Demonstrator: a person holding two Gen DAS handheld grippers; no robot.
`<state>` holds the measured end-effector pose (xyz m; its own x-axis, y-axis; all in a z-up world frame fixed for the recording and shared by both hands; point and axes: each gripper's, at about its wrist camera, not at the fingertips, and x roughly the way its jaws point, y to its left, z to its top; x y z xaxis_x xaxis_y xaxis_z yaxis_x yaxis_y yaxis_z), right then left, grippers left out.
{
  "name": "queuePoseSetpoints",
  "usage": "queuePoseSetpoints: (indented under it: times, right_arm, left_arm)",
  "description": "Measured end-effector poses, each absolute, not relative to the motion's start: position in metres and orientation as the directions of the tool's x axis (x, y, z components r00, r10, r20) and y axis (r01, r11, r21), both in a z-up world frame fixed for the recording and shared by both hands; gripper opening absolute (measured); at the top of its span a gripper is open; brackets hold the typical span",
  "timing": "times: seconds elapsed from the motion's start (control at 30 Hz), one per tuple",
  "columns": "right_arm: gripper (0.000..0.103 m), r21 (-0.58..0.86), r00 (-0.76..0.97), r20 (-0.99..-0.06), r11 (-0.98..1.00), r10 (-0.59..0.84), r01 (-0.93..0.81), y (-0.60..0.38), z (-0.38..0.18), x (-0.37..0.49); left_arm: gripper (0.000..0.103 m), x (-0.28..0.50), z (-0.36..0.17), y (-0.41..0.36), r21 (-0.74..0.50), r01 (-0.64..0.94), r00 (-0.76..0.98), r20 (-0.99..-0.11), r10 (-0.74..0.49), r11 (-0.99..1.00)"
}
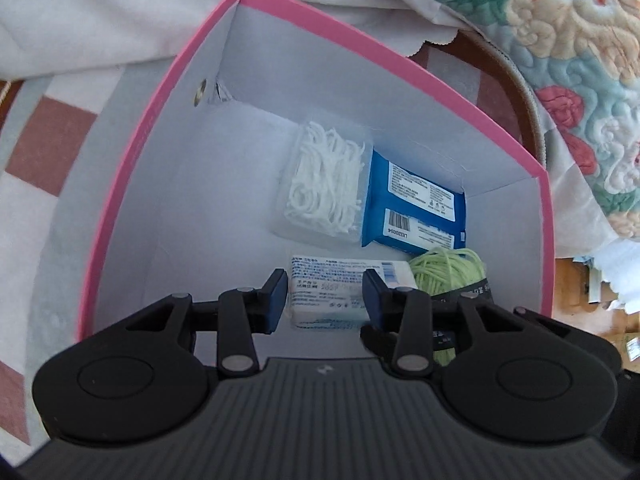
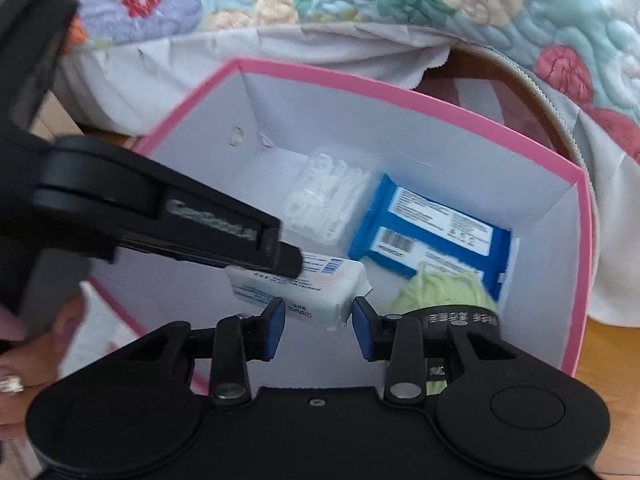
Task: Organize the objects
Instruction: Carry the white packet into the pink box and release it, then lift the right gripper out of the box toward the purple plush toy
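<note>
A pink box (image 1: pixel 168 200) with white inner walls stands open beneath both grippers. On its floor lie a clear pack of white floss picks (image 1: pixel 324 180), a blue wipes pack (image 1: pixel 416 204) and a ball of light green yarn (image 1: pixel 444 272) with a black band. My left gripper (image 1: pixel 325 300) is inside the box, shut on a white tissue pack (image 1: pixel 328 288); its blue pads press on the pack's two sides. In the right wrist view that pack (image 2: pixel 320 292) hangs tilted under the left fingers (image 2: pixel 240 240). My right gripper (image 2: pixel 319 322) has a narrow gap. The pack's end shows through it, and no pad visibly grips it.
The box (image 2: pixel 552 248) rests on a red-and-white checked cloth (image 1: pixel 48 140). A floral quilt (image 2: pixel 400 0) and a white sheet (image 2: pixel 200 64) lie behind it. A hand with a ring (image 2: pixel 12 384) is at the lower left. Wooden floor (image 1: pixel 576 280) shows to the right.
</note>
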<state>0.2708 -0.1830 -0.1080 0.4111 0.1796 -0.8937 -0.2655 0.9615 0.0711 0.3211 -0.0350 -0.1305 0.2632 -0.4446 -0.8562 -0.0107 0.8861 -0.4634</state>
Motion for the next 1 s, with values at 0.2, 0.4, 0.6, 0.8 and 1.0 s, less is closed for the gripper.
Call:
queuePoseSetpoints:
  times: [0.2, 0.4, 0.6, 0.8, 1.0]
  right_arm:
    - [0.046, 0.082, 0.448, -0.876, 0.972, 0.177, -0.222, -0.197, -0.095, 0.257]
    - [0.053, 0.165, 0.525, -0.807, 0.957, 0.269, -0.237, -0.211, -0.05, 0.214]
    - [0.058, 0.192, 0.586, -0.747, 0.946, 0.313, -0.26, -0.215, -0.011, 0.169]
    - [0.063, 0.208, 0.624, -0.701, 0.936, 0.345, -0.285, -0.215, 0.023, 0.126]
    - [0.067, 0.212, 0.627, -0.685, 0.924, 0.372, -0.317, -0.211, 0.046, 0.087]
  left_arm:
    - [0.047, 0.307, -0.112, -0.045, -0.343, 0.071, 0.333, -0.877, -0.346, 0.937]
    - [0.053, 0.282, -0.072, -0.046, -0.277, 0.2, 0.346, -0.877, -0.332, 0.94]
    - [0.053, 0.247, -0.028, -0.038, -0.255, 0.281, 0.338, -0.876, -0.344, 0.925]
    - [0.055, 0.208, 0.022, -0.013, -0.242, 0.312, 0.386, -0.851, -0.355, 0.919]
    - [0.055, 0.166, 0.056, 0.0, -0.212, 0.369, 0.411, -0.836, -0.364, 0.905]
